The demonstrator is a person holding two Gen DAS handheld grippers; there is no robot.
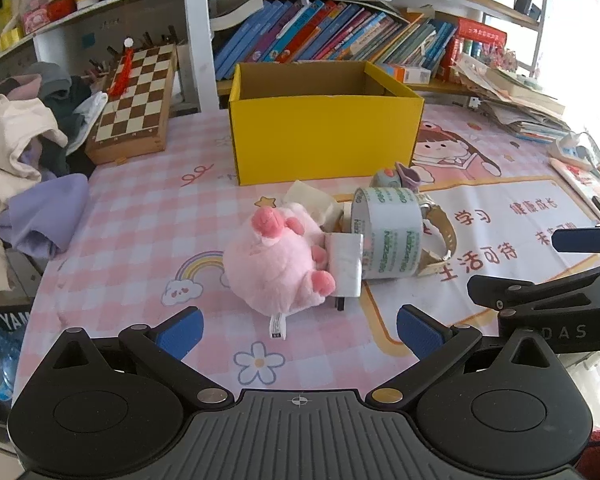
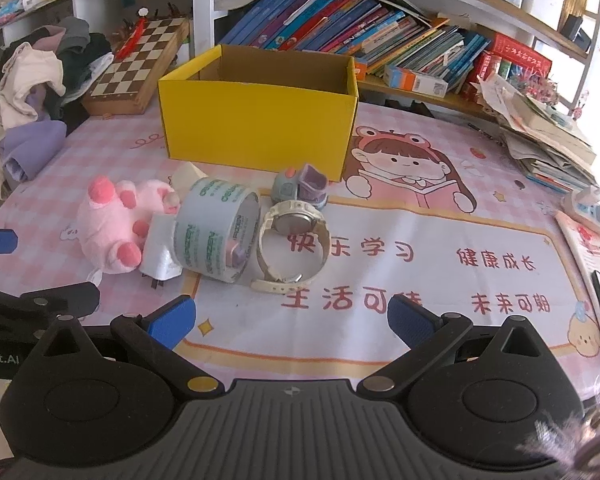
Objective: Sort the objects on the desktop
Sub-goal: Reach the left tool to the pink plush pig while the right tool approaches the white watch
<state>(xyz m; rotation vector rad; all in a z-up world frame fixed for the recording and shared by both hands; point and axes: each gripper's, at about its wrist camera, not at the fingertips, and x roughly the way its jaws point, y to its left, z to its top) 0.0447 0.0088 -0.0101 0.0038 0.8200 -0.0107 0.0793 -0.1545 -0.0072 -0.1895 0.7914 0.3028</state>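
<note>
A pink plush toy (image 1: 276,264) (image 2: 116,224) lies on the desk mat beside a white charger (image 1: 344,266) (image 2: 160,258), a tape roll (image 1: 388,232) (image 2: 216,232), a cream wristwatch (image 2: 292,244) (image 1: 440,236) and a small grey-purple toy (image 2: 300,188) (image 1: 396,176). An open yellow box (image 1: 324,136) (image 2: 260,120) stands behind them. My left gripper (image 1: 298,332) is open and empty, just short of the plush. My right gripper (image 2: 290,322) is open and empty, just short of the watch.
A chessboard case (image 1: 136,104) and a heap of clothes (image 1: 20,160) lie at the left. Books fill the shelf (image 2: 360,28) behind. A stack of papers (image 2: 548,140) and a power strip (image 2: 588,208) sit at the right.
</note>
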